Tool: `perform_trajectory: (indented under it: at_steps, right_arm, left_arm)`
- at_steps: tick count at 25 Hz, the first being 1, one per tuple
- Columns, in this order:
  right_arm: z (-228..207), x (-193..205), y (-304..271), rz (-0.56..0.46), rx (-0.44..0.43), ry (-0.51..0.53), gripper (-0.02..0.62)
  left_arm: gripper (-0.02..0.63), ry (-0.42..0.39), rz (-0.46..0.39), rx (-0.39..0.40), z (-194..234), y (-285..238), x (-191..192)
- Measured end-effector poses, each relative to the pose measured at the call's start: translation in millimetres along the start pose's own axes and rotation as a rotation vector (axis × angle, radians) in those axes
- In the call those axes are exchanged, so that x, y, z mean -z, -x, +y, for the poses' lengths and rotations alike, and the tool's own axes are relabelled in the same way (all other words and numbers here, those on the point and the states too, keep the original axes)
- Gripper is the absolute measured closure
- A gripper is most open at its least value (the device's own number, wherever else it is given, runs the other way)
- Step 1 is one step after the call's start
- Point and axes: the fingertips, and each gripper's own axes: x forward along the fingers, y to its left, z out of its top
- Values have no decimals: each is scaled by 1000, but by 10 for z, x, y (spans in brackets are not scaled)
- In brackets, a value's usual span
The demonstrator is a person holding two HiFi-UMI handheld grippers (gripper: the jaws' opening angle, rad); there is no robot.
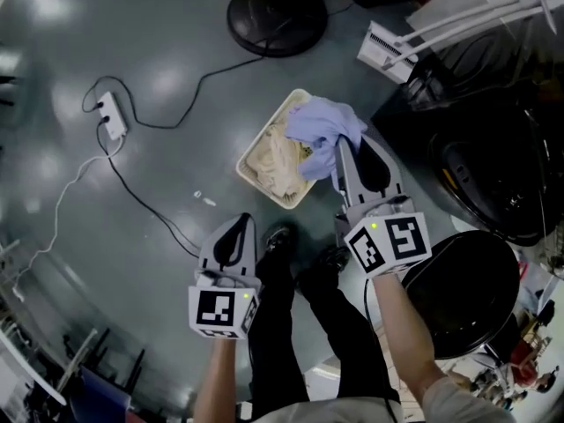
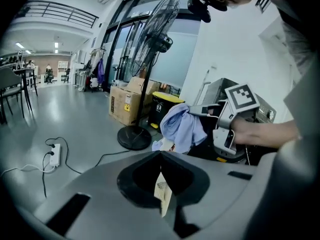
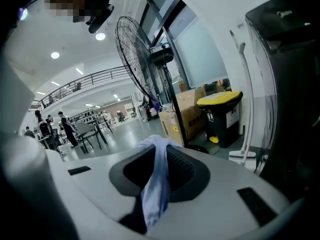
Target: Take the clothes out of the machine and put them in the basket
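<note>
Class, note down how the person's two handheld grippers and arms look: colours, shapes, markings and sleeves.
The left gripper and right gripper are alike: pale grey bodies, a black teardrop hollow behind the jaws, and a white cube with black square markers and a green light. Forearms are bare; a light short sleeve shows on the right arm.

Premises: large open workshop-type hall. Evidence: polished grey concrete floor [image 1: 159, 42], railed mezzanine [image 2: 60, 11], tall glazed frontage [image 2: 125, 49], pedestal fan [image 2: 160, 24], cardboard boxes [image 2: 125, 104], yellow-lidded bin [image 3: 222, 115], power strip [image 1: 113, 115], distant tables and chairs [image 3: 92, 131]
</note>
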Motion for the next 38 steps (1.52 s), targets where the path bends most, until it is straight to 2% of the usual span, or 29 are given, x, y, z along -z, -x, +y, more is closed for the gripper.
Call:
perform_trajectory:
  at_steps: [9, 16, 20, 28, 31, 34, 38]
  right_arm:
    - [-360, 1313, -359, 155, 34, -4, 512]
    - [-663, 2261, -809, 275, 63, 67, 512]
    - [-927, 2769, -1087, 342, 112, 64, 511]
    - [-1327, 3775, -1573, 533, 172, 58, 508]
    - [-1426, 4147, -1633, 647, 180, 126, 505]
    - [-1498, 4364, -1644, 710, 183, 137, 500]
    - [-1538, 4384, -1677, 733, 191, 127, 491]
  left_arm:
    - [587, 8, 34, 8, 20, -323, 472]
    - [588, 12, 45, 1, 251, -517, 865]
    - [588, 12, 42, -11, 398, -594, 1045]
    - [588, 4, 47, -31, 710, -782, 1467]
    - [588, 1, 46, -31, 756, -823, 1558]
    - [588, -4, 49, -33, 792, -825, 1598]
    - [588, -27, 45, -39, 841, -807, 1551]
